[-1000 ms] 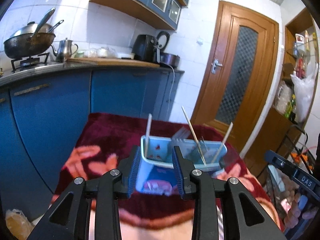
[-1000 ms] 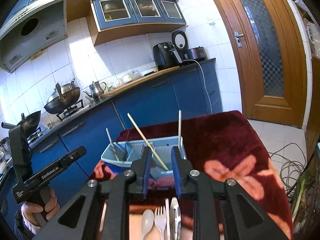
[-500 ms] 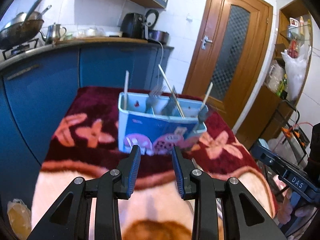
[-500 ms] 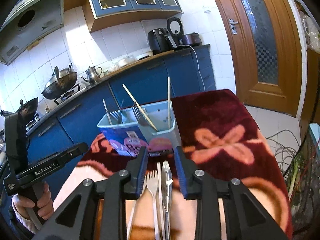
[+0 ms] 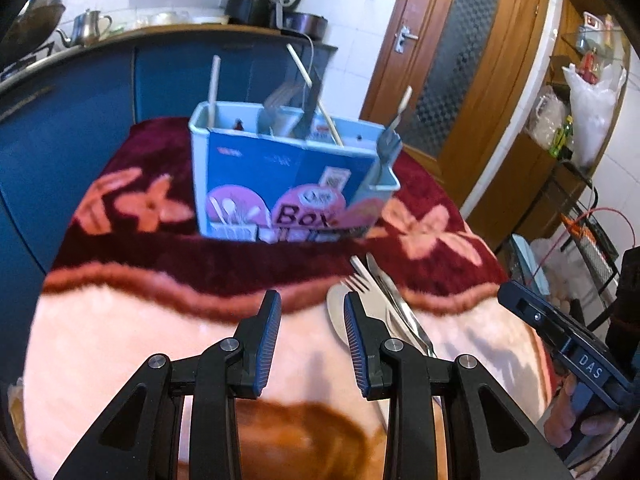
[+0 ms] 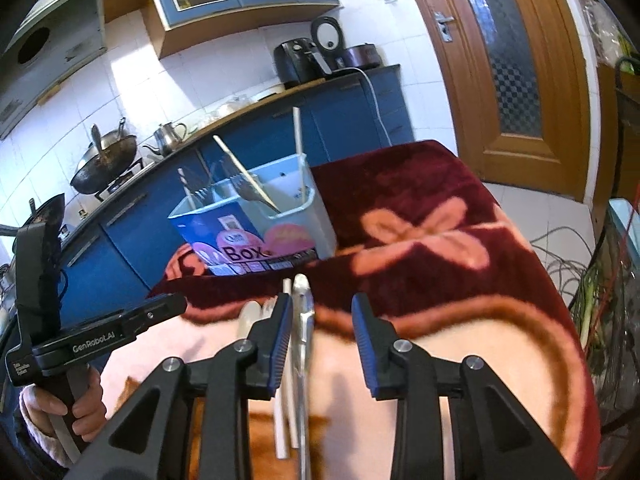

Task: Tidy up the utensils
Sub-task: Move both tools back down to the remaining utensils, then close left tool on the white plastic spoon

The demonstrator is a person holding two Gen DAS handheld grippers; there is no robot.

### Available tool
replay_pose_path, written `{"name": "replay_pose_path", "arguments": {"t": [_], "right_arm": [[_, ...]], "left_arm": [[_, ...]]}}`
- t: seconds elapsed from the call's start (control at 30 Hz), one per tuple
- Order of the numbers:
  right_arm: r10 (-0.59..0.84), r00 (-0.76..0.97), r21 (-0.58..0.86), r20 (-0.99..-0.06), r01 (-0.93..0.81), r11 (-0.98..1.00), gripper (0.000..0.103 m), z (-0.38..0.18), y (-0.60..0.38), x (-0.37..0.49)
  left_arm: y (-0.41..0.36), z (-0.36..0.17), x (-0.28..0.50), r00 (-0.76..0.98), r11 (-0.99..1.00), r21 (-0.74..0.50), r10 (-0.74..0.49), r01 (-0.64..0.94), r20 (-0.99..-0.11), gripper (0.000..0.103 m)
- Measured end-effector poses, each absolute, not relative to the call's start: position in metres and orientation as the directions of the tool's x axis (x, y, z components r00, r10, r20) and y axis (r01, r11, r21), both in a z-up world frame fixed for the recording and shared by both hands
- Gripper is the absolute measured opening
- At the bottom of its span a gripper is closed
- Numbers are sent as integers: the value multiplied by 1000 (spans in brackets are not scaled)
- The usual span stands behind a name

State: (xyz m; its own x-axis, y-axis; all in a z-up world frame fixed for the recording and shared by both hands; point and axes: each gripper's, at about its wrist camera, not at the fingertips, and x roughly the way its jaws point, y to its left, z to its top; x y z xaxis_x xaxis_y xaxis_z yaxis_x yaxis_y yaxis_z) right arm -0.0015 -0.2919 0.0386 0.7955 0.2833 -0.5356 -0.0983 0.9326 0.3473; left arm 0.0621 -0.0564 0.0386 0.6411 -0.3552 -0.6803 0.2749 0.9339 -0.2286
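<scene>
A light blue utensil box [image 5: 288, 184] with chopsticks and forks in its compartments stands on the flowered blanket; it also shows in the right wrist view [image 6: 256, 224]. Loose utensils lie in front of it: a spoon [image 5: 336, 316], a white fork [image 5: 360, 280] and metal tongs [image 5: 400, 312]; the right wrist view shows the tongs [image 6: 303, 320] too. My left gripper [image 5: 312, 336] is open and empty, just left of the spoon. My right gripper [image 6: 320, 340] is open and empty, with the tongs beside its left finger.
The table is covered by a red and pink blanket [image 5: 120, 208]. Blue kitchen cabinets [image 6: 352, 112] with a wok, kettle and air fryer stand behind. A wooden door [image 5: 452, 52] and shelves are to the right. Cables lie on the floor [image 6: 568, 248].
Both grippers have pulled back from the box and tilted down, so the loose utensils on the blanket now lie near the fingers. Both stay open.
</scene>
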Motion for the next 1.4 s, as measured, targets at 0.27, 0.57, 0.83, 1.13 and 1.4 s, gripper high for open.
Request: {"name": "replay_pose_path", "arguments": {"t": [0.27,0.57,0.83,1.13,1.4], "right_arm": [[276,789,363,-549,-73,929,34,25,-300,-3],[284,781,383,-557,-62,922,35,15,-308,0],[286,774,394,-565,-52,918,36,8,-313,3],[288,769,399,-570,-47,916,36,3,-315,6],[291,764,396,-576,-51,917,36,2,-313,6]], "left_arm": [[-78,18,69,590,933,-204,-347,297,-729,33],[-89,1,81,551,939,-173,-317,297,-772,33],[-98,-8,88,534,942,-161,-302,295,-790,33],[-98,-9,95,514,935,-191,-325,298,-794,33],[-92,-11,101,488,913,-279,-397,299,-777,8]]}}
